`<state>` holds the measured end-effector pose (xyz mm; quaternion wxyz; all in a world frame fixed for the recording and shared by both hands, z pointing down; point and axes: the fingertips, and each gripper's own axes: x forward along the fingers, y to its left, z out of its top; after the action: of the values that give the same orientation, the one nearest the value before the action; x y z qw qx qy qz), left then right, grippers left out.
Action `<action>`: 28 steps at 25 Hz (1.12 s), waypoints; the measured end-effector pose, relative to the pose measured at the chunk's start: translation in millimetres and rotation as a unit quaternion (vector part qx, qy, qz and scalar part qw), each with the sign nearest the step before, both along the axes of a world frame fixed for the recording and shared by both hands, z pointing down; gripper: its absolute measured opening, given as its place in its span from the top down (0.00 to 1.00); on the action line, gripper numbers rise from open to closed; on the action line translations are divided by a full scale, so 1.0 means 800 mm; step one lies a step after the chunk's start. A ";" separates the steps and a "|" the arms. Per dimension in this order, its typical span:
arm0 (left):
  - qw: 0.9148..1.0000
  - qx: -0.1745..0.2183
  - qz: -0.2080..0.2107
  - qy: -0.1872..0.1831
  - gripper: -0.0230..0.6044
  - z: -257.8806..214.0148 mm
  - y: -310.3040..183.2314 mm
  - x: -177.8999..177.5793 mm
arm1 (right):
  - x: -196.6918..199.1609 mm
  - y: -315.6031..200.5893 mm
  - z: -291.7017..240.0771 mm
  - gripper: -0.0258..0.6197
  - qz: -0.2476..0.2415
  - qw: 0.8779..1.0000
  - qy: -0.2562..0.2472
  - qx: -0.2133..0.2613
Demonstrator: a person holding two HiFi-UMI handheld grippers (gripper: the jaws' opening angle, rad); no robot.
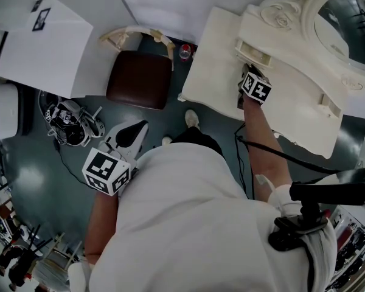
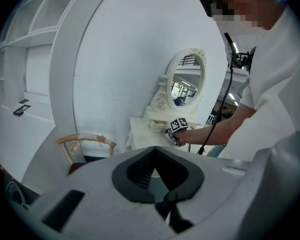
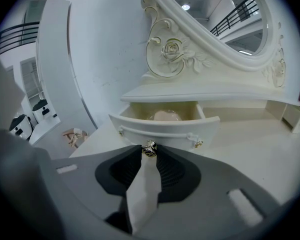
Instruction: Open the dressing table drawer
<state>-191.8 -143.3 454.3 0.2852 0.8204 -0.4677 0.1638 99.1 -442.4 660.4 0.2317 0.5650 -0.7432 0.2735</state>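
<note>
Person's white shirt [image 1: 201, 224] fills the lower head view, left gripper [image 2: 152, 152] beside it over the floor, jaws together, nothing in them, near the brown-seated chair [image 1: 139, 78]. Right gripper [image 3: 149, 152] is clamped on the metal knob [image 3: 149, 147] of the drawer [image 3: 165, 130]. That drawer sits pulled partway out of the cream dressing table [image 3: 250, 146], below the mirror [image 3: 240, 19], with a pale rounded item [image 3: 166, 116] inside.

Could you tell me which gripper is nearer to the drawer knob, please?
Right. The right gripper is clamped on the drawer knob; the left gripper hangs over the floor, far from it.
</note>
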 end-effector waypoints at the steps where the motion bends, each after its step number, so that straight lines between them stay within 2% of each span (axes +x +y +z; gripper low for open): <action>1: 1.000 0.000 0.000 0.000 0.96 0.000 0.001 0.000 | 0.000 0.000 0.000 0.81 0.000 1.000 0.000 0.001; 5: 1.000 0.001 0.001 0.001 0.96 -0.001 0.008 -0.003 | 0.000 0.003 -0.002 0.80 0.001 1.000 0.001 0.003; 8: 1.000 0.001 0.003 0.002 0.96 -0.001 0.014 -0.005 | -0.001 0.008 -0.004 0.73 -0.001 1.000 -0.002 0.003; 14: 1.000 0.008 0.014 0.004 0.96 -0.003 0.029 -0.004 | -0.002 0.039 -0.009 0.73 -0.006 1.000 -0.001 0.001; 19: 0.999 0.016 0.031 0.008 0.96 -0.003 0.048 0.005 | 0.001 0.085 -0.015 0.83 -0.019 1.000 0.000 -0.002; 23: 0.999 0.022 0.046 0.011 0.96 -0.004 0.066 0.011 | -0.002 0.129 -0.020 0.95 -0.034 0.999 0.001 -0.006; 28: 0.997 0.030 0.063 0.018 0.96 -0.006 0.093 0.021 | -0.003 0.191 -0.032 0.96 -0.046 0.999 -0.005 -0.010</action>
<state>-175.2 -68.9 449.2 0.2579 0.8593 -0.4144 0.1531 96.5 -289.5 634.4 0.2459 0.5265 -0.7666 0.2733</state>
